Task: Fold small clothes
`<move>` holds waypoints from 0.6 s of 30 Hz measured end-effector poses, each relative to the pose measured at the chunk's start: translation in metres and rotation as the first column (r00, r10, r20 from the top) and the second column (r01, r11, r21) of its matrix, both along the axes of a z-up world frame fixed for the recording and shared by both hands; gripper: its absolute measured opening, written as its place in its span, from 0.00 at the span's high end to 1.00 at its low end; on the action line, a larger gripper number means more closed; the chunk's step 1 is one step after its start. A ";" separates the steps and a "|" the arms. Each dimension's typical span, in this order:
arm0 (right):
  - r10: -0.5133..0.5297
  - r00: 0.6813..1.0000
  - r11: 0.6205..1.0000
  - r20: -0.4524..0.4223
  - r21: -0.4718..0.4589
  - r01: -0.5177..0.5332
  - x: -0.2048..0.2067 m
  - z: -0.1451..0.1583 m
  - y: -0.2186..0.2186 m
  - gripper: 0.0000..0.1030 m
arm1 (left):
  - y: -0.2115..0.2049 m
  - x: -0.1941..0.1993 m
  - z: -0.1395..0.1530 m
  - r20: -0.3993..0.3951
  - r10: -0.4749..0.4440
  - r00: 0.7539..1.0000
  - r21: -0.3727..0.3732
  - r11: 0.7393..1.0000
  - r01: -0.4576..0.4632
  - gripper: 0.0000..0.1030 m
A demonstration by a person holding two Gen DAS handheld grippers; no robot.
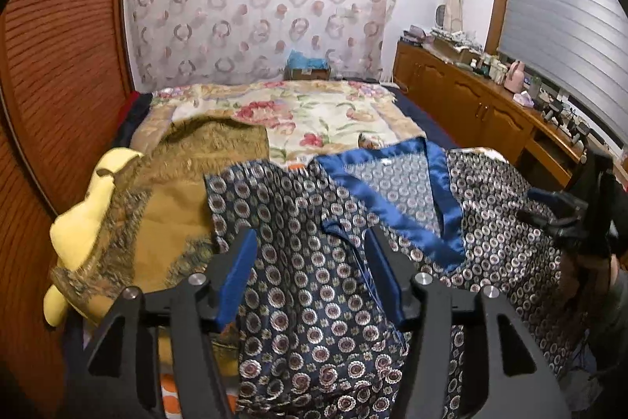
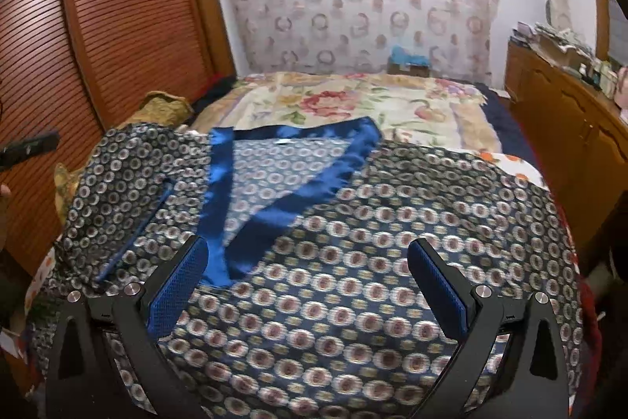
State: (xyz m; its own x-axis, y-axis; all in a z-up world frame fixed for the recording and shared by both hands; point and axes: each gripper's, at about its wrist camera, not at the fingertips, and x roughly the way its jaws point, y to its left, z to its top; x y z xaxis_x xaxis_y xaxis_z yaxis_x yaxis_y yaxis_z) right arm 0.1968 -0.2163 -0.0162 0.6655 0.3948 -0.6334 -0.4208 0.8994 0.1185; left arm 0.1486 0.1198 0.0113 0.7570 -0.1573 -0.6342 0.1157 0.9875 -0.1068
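A navy patterned garment with a shiny blue collar band lies spread on the bed, front up; it fills the right wrist view. Its left sleeve part is folded over toward the middle. My left gripper is open and hovers over the folded left part, holding nothing. My right gripper is open wide above the garment's lower front, holding nothing. The right gripper also shows at the right edge of the left wrist view.
A floral blanket covers the bed behind the garment. An ochre cloth and a yellow plush toy lie to the left. A slatted wooden wardrobe stands left, a cluttered wooden cabinet right.
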 end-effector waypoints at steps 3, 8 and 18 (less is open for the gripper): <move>-0.040 0.999 0.999 0.006 -0.004 0.040 0.000 0.004 -0.021 0.01 | -0.008 0.006 -0.012 -0.016 0.002 1.000 0.001 1.000 -0.002 0.45; -0.109 0.994 0.994 0.009 -0.022 0.109 -0.001 0.003 -0.059 0.02 | -0.035 0.022 -0.044 -0.071 -0.041 0.997 -0.022 0.999 0.040 0.45; -0.233 0.972 0.970 -0.029 -0.082 0.230 -0.006 -0.005 -0.133 0.13 | -0.090 0.049 -0.073 -0.148 -0.139 0.979 0.021 0.989 0.143 0.45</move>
State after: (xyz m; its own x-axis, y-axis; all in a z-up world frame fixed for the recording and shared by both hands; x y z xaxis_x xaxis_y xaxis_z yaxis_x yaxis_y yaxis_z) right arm 0.1911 -0.3490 -0.0209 0.7080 0.1816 -0.6825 -0.1971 0.9788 0.0560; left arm 0.1980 0.0302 -0.0617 0.6279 -0.2338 -0.7424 0.2395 0.9656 -0.1016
